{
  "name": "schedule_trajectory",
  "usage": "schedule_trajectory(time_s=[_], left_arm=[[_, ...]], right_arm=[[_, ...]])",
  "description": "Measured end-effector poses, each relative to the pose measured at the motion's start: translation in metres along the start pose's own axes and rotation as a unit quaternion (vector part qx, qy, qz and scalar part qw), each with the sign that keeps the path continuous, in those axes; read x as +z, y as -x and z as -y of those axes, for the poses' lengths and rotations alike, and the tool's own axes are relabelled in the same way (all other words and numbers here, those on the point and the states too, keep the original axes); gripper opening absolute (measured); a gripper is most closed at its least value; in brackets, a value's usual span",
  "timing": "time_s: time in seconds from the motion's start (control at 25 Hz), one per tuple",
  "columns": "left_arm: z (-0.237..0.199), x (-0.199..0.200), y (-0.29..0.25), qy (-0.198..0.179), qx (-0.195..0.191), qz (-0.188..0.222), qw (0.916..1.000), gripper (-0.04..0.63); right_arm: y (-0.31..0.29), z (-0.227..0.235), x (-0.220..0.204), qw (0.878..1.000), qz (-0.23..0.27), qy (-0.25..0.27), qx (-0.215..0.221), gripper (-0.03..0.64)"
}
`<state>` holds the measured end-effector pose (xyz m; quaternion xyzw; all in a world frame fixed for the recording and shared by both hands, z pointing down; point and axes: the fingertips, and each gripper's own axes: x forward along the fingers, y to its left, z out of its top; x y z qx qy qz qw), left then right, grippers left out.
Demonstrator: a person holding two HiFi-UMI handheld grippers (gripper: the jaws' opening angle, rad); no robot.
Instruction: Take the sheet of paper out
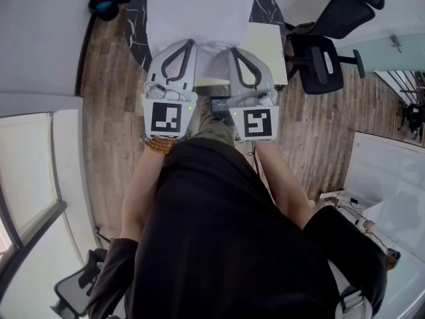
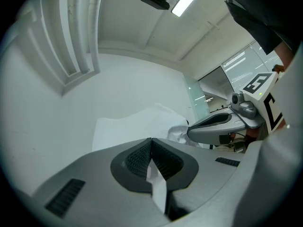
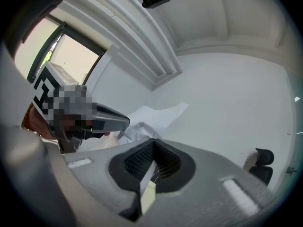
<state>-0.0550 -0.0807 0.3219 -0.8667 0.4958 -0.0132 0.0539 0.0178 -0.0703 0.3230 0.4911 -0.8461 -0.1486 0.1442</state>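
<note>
In the head view a large white sheet of paper (image 1: 199, 8) is held up over the table, crumpled at its near edge. My left gripper (image 1: 188, 44) is shut on that edge. The left gripper view has the white paper (image 2: 137, 126) pinched between the ribbed pads (image 2: 135, 157) of the left gripper (image 2: 151, 142). My right gripper (image 1: 234, 49) is shut on a cream envelope (image 1: 265, 48) that spreads to the right. In the right gripper view its cream edge (image 3: 147, 195) runs through the right gripper (image 3: 153, 142). The two grippers are side by side, close together.
A round dark marble table (image 1: 136, 18) lies below the paper. A black office chair (image 1: 325, 52) stands to its right and a black bin (image 1: 103, 4) at the far left. A small dark device (image 1: 219, 104) is between the grippers. Another chair (image 1: 73, 288) is at bottom left.
</note>
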Motion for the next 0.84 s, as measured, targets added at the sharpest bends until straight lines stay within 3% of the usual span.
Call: schedule_trajectory(time_s=[0.84], left_arm=[[0.002,-0.009,-0.006,0.003,-0.008,-0.007,0.9999,-0.003]], right_arm=[[-0.003,0.014,-0.010,1.000,-0.005,-0.006,-0.011,-0.003]])
